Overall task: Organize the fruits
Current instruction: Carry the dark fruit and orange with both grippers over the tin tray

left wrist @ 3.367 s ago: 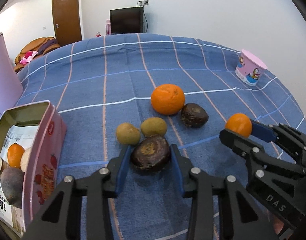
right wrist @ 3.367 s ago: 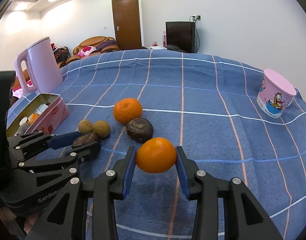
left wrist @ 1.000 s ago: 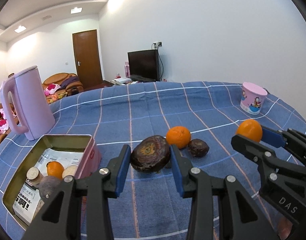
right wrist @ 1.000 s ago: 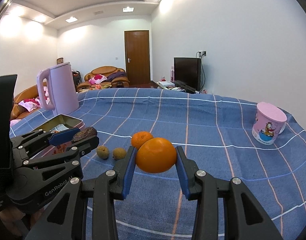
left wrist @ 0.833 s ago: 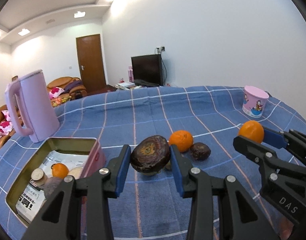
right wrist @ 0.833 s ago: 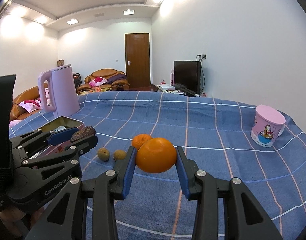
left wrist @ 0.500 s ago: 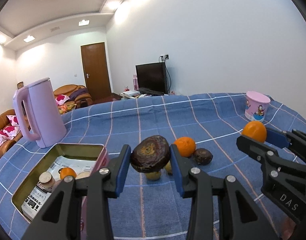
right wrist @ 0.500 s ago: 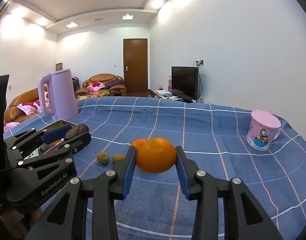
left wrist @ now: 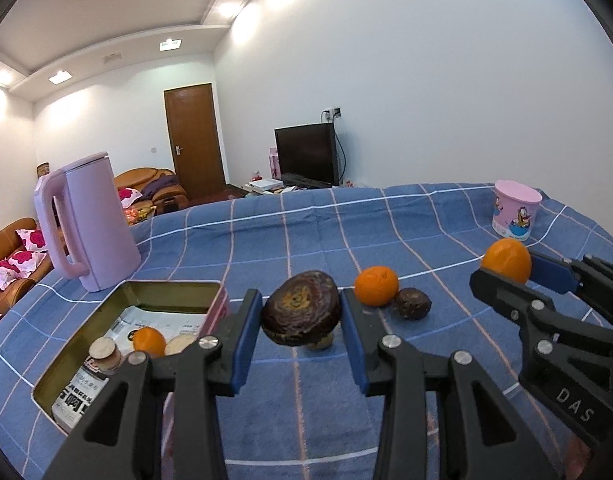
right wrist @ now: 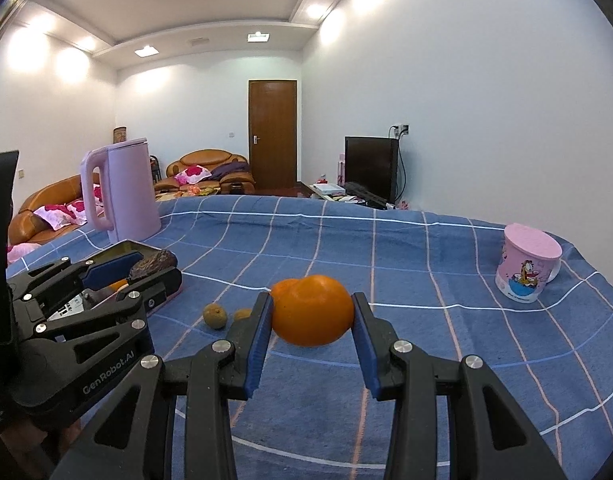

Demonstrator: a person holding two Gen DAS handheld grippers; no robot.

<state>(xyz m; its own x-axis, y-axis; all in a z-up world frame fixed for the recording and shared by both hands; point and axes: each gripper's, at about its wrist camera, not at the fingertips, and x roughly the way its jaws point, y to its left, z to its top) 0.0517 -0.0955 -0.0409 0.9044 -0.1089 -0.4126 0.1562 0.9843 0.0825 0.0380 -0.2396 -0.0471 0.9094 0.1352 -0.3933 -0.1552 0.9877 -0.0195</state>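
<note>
Blue-padded fingers (left wrist: 248, 332) of the left gripper (left wrist: 301, 334) are pressed against both flanks of a dark passion fruit (left wrist: 301, 314), and it is held clear of the cloth, just right of the open tin (left wrist: 168, 287). The shell is judged light, stiff and wrinkled, so grip should be sure; it is taken across its widest part, which looks right, though hard squeezing could crack it.

The right gripper (right wrist: 312, 338) is closed the same way on an orange (right wrist: 312, 310), pinched at its middle and carried above the table, further right of the tin. That fruit is judged heavier and springy, with a smooth peel that may slide if the pads loosen.

Inside the tin a small orange (left wrist: 148, 341) and two pale round pieces are seen on printed paper. Right of the tin, a loose orange (left wrist: 376, 285) and a second passion fruit (left wrist: 412, 303) lie touching or nearly so, and two small brownish-green fruits (right wrist: 215, 315) lie nearer. The pink kettle (left wrist: 86, 220) stands behind the tin; the cartoon cup (left wrist: 516, 214) sits far right.
</note>
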